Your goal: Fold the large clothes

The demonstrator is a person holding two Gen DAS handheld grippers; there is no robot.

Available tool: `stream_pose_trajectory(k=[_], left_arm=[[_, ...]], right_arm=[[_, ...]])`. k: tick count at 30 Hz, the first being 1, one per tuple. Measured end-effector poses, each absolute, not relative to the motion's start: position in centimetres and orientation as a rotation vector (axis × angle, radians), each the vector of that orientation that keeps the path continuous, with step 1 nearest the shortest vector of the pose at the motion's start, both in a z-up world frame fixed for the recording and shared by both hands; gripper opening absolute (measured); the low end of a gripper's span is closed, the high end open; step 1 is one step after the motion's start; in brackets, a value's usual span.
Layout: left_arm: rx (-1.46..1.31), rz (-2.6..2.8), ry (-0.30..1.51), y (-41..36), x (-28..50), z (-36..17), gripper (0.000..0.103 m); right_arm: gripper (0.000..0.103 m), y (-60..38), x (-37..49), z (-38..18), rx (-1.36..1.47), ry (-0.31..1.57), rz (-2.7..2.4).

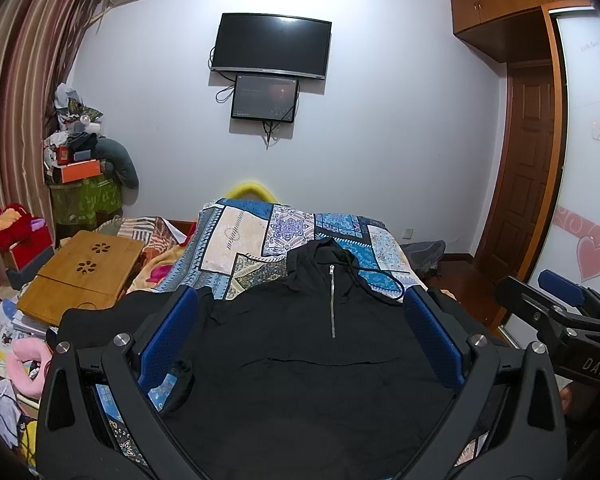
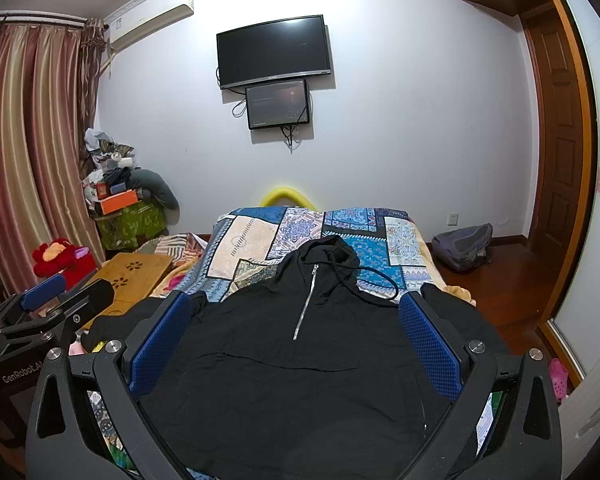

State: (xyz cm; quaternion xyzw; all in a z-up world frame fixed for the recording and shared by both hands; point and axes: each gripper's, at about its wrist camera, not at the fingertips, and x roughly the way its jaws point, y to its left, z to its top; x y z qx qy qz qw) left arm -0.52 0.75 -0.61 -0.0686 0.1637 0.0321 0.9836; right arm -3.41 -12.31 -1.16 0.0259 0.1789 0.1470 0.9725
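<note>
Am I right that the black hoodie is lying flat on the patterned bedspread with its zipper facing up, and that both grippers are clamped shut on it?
Not quite: the black hoodie lies zipper-up on the patterned bedspread, but both the left gripper and the right gripper are open, holding nothing, as each wrist view shows.

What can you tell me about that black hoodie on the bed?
The black hoodie lies flat, front up, on the patterned bedspread, hood toward the far wall. It looks like soft, slightly wrinkled fabric, with a short silver zipper at the neck and a black drawstring trailing onto the bedspread. Its sleeves spread sideways. Nothing grips it.
</note>
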Motion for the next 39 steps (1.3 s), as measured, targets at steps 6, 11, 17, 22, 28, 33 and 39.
stream_pose_trajectory(k=[6, 11, 17, 22, 28, 33, 39], left_arm=[[-0.138, 0.065, 0.330, 0.7, -0.5, -0.6, 0.103], [-0.138, 0.065, 0.328, 0.7, -0.5, -0.6, 0.103], [-0.138, 0.071, 0.325, 0.7, -0.3, -0.8, 0.103], [-0.143, 0.071, 0.328, 1.0, -0.2, -1.0, 0.103], [-0.157, 0.071, 0.340, 1.5, 0.2, -1.3, 0.103], [-0.165, 0.081, 0.351, 2.3, 0.8, -1.8, 0.103], [-0.172, 0.145, 0.361, 5.1, 3.0, -2.5, 0.103]], right_arm=[[0.103, -12.3, -3.5, -1.2, 0.053, 0.362, 0.297], [0.103, -12.3, -3.4, -1.1, 0.051, 0.363, 0.296], [0.103, -12.3, -3.4, -1.1, 0.051, 0.365, 0.296], [0.103, -12.4, -3.3, -1.2, 0.049, 0.369, 0.295], [0.103, -12.4, -2.8, -1.6, 0.049, 0.381, 0.296], [0.103, -11.9, -2.0, -2.0, 0.039, 0.400, 0.302], [0.103, -11.2, -0.5, -2.8, 0.031, 0.430, 0.299]])
